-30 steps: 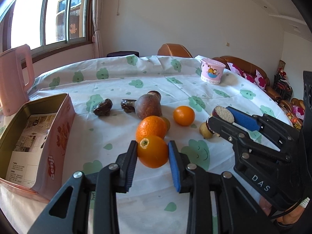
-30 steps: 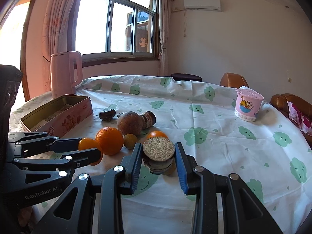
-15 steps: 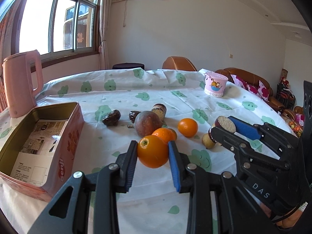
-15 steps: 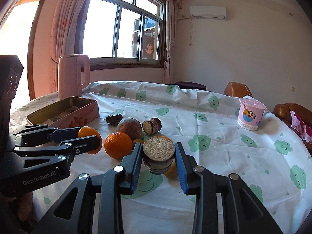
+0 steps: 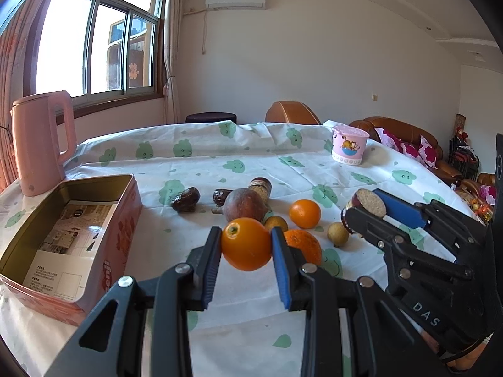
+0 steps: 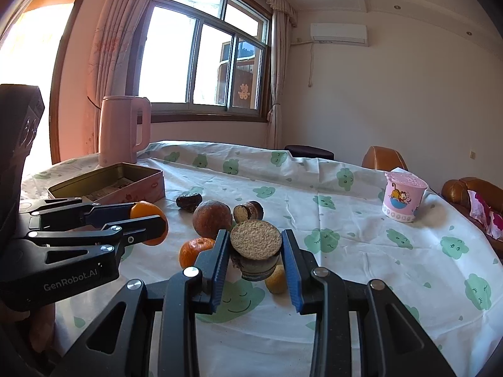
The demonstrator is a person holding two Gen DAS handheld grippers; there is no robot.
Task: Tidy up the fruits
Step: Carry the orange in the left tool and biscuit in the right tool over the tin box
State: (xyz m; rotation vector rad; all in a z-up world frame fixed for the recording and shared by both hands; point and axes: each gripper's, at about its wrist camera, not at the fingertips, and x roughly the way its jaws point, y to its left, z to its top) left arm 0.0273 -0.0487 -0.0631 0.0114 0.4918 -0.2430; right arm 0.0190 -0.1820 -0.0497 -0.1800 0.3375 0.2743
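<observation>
My left gripper is shut on an orange and holds it above the table. My right gripper is shut on a brown cut fruit with a pale grainy face, also lifted; it shows at the right of the left wrist view. On the tablecloth lie two more oranges, a big brown round fruit, two small yellow fruits, another cut brown piece and two dark wrinkled pieces. An open pink tin stands at the left.
A pink kettle stands behind the tin at the table's left edge. A pink cartoon cup stands at the far right. Chairs and a sofa lie beyond the table.
Both grippers have risen with their fruit and tilted up; the table's fruits sit lower and farther in both views. Grips have not changed.
</observation>
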